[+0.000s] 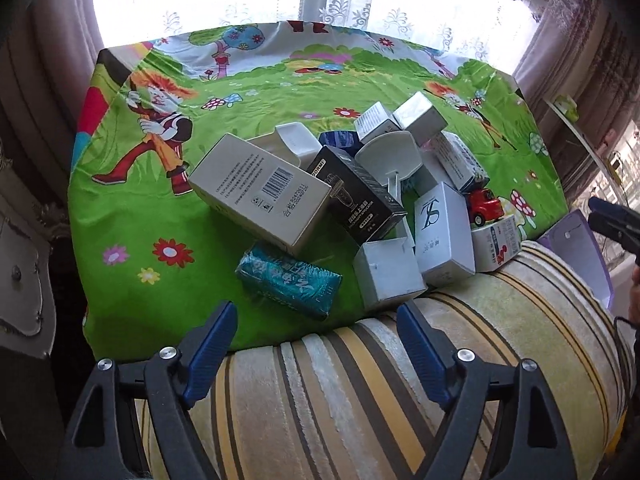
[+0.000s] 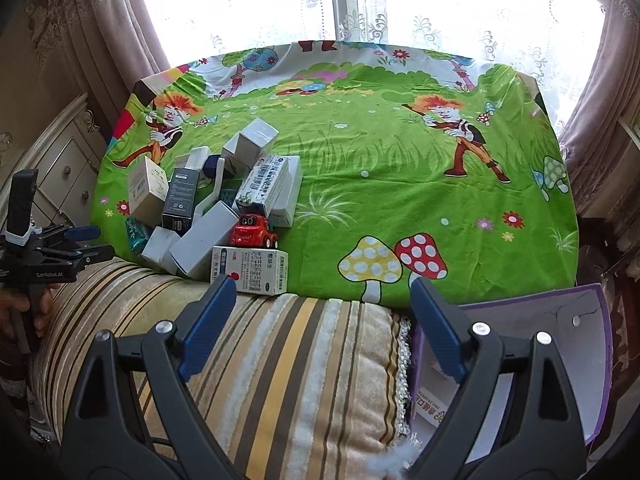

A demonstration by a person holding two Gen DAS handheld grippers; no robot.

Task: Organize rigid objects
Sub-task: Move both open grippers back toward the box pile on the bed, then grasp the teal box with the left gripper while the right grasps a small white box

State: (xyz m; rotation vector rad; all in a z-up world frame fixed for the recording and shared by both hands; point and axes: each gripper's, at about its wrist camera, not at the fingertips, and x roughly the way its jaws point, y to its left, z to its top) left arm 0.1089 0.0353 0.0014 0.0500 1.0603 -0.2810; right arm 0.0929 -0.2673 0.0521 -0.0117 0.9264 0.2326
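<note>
a tabletop [image 2: 400, 160] under a bright green cartoon cloth carried the heap of boxes [image 1: 360, 192], which lay toward its near edge, against a striped cushion [image 1: 380, 380]. a purple open box [image 2: 560, 340] sat beside the cushion, clear of the heap. in the heap a large white barcode box [image 1: 260, 196] leaned on a black box [image 1: 356, 196]; a teal packet [image 1: 288, 280] lay nearest. a red toy truck [image 2: 256, 232] stood among the boxes. the left gripper [image 1: 316, 328] hovered over the cushion, fingers released and grasping nothing. the right gripper [image 2: 324, 312] was likewise spread, empty.
</note>
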